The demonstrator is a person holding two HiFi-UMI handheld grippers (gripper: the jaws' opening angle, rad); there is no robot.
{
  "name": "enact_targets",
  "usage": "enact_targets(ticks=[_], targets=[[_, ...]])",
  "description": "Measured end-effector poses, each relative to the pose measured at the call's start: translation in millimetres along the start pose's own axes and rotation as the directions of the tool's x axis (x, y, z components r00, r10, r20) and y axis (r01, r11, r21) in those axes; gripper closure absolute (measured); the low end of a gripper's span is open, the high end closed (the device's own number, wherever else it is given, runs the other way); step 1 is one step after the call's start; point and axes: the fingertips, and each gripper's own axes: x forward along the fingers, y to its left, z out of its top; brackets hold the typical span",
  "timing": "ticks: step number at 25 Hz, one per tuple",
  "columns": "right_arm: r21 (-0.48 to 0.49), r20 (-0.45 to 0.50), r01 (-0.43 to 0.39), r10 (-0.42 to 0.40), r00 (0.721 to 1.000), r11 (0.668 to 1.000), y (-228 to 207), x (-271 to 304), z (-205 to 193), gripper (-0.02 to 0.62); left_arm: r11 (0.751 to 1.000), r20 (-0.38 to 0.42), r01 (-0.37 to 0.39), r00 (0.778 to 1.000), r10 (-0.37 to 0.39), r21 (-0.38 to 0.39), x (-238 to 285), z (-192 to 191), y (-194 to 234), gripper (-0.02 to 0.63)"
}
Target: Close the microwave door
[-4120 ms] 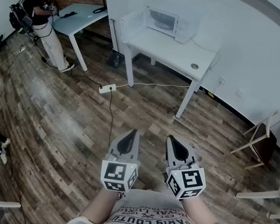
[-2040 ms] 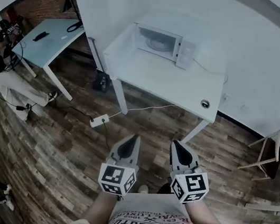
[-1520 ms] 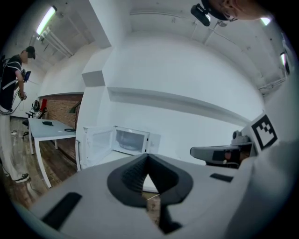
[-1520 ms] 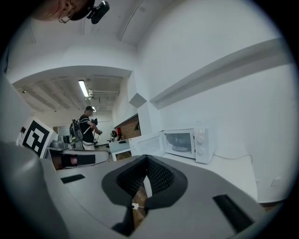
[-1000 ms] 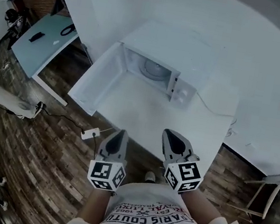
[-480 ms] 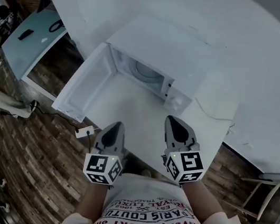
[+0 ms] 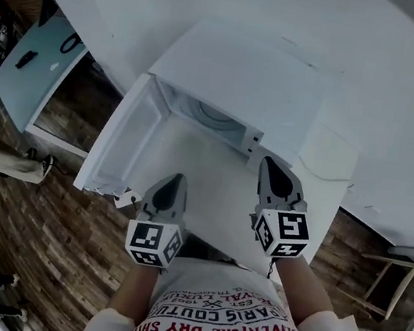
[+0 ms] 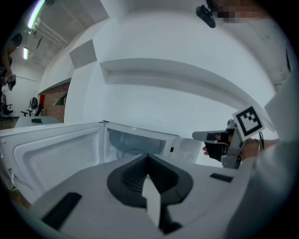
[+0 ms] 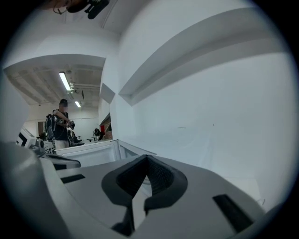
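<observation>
A white microwave (image 7: 242,80) stands on a white table (image 7: 209,197) against the wall. Its door (image 7: 121,146) is swung wide open to the left, and the cavity (image 7: 204,117) shows a glass plate inside. My left gripper (image 7: 176,182) hovers shut over the table's front, just right of the door's free edge. My right gripper (image 7: 272,167) is shut and empty, near the microwave's front right corner by the control panel. In the left gripper view the open door (image 8: 51,149) fills the left and the right gripper (image 8: 210,137) shows at right.
A pale blue table (image 7: 30,66) stands at far left on the wood floor (image 7: 28,232). A power strip (image 7: 126,199) lies under the door's edge. A chair (image 7: 377,278) is at right. A person (image 9: 60,125) stands far off in the right gripper view.
I have walked up to the table; the microwave now fills the view. Both grippers have come over the tabletop, and the right one has moved forward toward the microwave's front.
</observation>
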Motion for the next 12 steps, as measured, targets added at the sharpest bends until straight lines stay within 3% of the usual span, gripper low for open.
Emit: enact_targets(ticks=[6, 12], targets=[[0.021, -0.038, 0.087, -0.087, 0.996, 0.996, -12, 27, 2, 0.588, 1.0, -0.012, 0.009, 1.0, -0.009, -0.009, 13, 0, 22, 0.614], [-0.03, -0.053, 0.202, -0.203, 0.978, 0.979, -19, 29, -1, 0.588, 0.999, -0.017, -0.002, 1.0, 0.001, -0.036, 15, -8, 37, 0.614]])
